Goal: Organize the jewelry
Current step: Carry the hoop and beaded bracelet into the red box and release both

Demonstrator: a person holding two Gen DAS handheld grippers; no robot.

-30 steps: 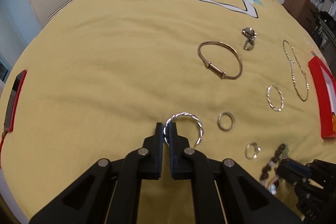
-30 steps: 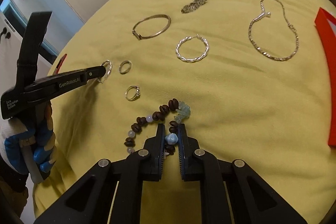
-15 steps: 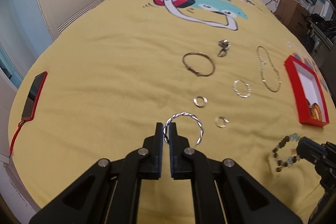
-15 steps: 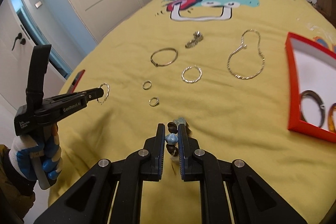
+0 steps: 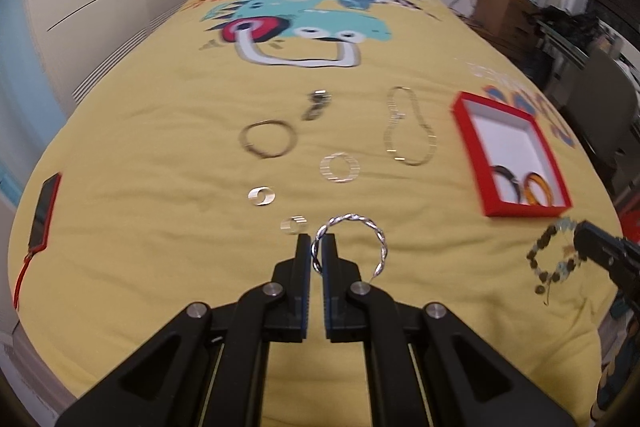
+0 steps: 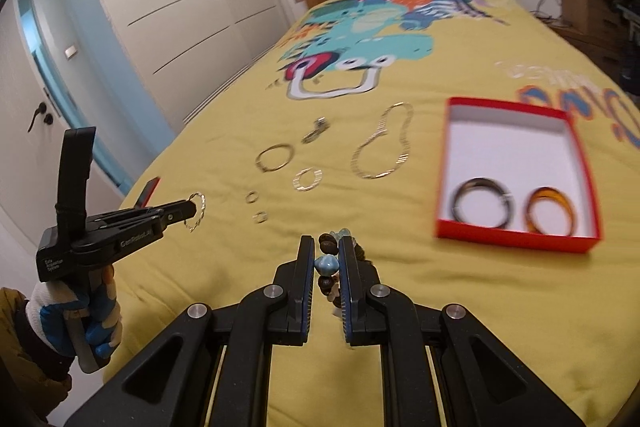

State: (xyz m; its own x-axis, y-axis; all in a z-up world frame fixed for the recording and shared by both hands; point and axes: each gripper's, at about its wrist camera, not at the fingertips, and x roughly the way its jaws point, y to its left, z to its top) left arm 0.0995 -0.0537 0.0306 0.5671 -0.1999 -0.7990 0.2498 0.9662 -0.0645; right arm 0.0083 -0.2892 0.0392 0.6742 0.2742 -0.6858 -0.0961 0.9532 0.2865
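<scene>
Both grippers are now riding higher above the yellow bedspread (image 5: 160, 147) than a second ago, each carrying its piece clear of the cloth.

Left gripper (image 5: 318, 251): fingers pinching the rim of the twisted silver hoop (image 5: 362, 227), which is hanging free above the bedspread.

Right gripper (image 6: 325, 259): fingers clamping a pale blue bead of the beaded bracelet (image 6: 330, 249); the dark beads are dangling between and below the jaws.

Red box (image 6: 516, 239): lying open on the bedspread to the right, holding a dark bangle (image 6: 482, 203) and an orange bangle (image 6: 554, 211) side by side.

Lying loose on the cloth: thin bangle (image 5: 267, 143), small chain clump (image 5: 316, 103), chain necklace (image 5: 408, 127), second silver hoop (image 5: 339, 167), two small rings (image 5: 261, 195) (image 5: 294, 225).

Red phone (image 5: 43, 213): lying near the bed's left edge.
</scene>
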